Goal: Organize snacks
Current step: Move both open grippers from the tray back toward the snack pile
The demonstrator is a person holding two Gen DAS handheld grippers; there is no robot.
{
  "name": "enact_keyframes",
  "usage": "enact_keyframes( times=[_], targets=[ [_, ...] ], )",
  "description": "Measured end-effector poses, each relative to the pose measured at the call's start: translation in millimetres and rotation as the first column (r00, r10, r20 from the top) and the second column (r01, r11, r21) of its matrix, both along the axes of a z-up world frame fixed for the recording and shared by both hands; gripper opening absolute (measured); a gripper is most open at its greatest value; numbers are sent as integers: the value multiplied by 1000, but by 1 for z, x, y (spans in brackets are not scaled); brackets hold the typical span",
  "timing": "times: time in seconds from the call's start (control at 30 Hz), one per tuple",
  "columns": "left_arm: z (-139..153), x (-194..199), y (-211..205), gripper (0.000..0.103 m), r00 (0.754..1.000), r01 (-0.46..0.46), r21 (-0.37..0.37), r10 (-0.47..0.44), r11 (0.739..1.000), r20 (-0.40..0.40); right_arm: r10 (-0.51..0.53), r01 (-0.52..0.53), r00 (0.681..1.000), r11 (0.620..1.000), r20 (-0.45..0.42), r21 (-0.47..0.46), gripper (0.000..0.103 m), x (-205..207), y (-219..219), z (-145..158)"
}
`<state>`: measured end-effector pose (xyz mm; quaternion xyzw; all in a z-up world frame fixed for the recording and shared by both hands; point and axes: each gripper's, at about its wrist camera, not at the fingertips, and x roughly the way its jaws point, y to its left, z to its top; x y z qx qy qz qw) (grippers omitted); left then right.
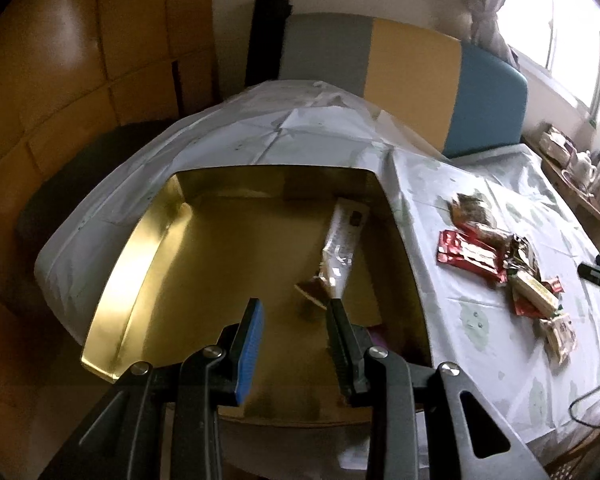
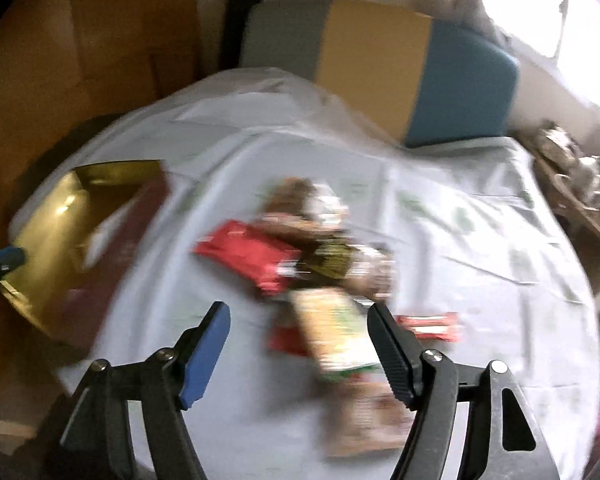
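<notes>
Hovering over the gold tray, the left gripper has its fingers parted and holds nothing; a long clear-wrapped snack lies inside near the tray's right wall. The right gripper (view blurred) is wide open above the snack pile on the cloth-covered surface.

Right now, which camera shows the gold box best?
The left wrist view: the gold box fills the frame, sharp, open, with a long packet inside. The right wrist view shows only a blurred part of it at the left edge.
</notes>
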<state>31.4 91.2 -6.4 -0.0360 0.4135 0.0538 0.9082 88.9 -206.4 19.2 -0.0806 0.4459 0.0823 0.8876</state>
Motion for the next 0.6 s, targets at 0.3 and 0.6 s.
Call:
enact_keyframes(
  times=[0.3,0.6],
  targets=[
    [5,10,-49,33,987,158,-16,-158,987,-13,-462,465,880,886,-110,-1,80,27,-160,-38],
    [-9,29,-124,33,939,327,-56,-331,943,-90,-519,527,847,848,-119,58,82,25,-179,-31]
  ],
)
